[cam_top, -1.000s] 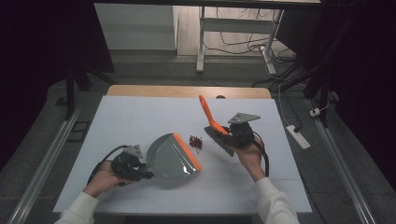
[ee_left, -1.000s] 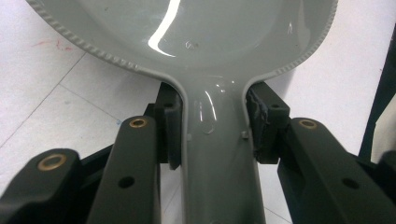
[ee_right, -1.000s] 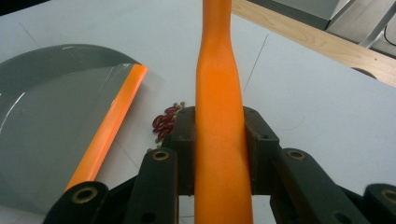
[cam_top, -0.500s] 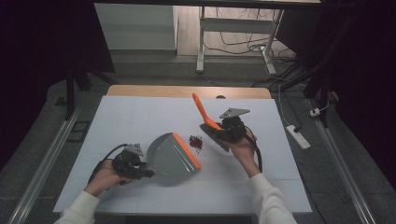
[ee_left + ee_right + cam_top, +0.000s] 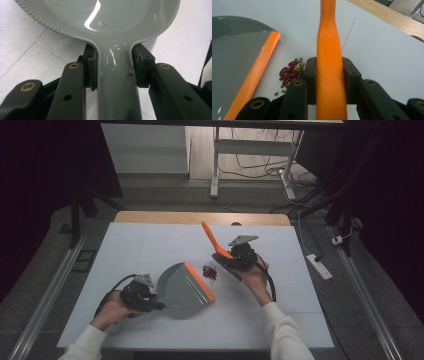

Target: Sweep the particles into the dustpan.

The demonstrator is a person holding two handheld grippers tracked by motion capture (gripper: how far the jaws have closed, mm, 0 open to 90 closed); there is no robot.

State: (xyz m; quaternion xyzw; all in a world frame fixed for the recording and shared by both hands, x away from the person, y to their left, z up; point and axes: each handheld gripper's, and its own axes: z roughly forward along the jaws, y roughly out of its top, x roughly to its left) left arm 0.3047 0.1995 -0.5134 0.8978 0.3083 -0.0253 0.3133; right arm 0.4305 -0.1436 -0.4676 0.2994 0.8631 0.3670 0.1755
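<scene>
The left gripper (image 5: 113,75) clamps the grey dustpan (image 5: 185,287) by its handle; the right gripper (image 5: 329,75) grips the orange brush (image 5: 214,240). The beans (image 5: 209,272) lie on the tabletop (image 5: 140,245) just beside the pan's orange lip (none inside yet), so sweeping seems barely begun.

Dustpan (image 5: 181,289): grey, orange front lip; ribbed edge pattern w/ glossy highlights in left gripper view.
Brush handle (image 5: 329,62): solid orange.
Beans (image 5: 289,74): dark red, mixed w/ small olive-green ones.
Worktop (image 5: 150,245): white, light wood far strip.
Tools: black, brass-coloured rivets.
Sleeves (image 5: 285,337): white.
</scene>
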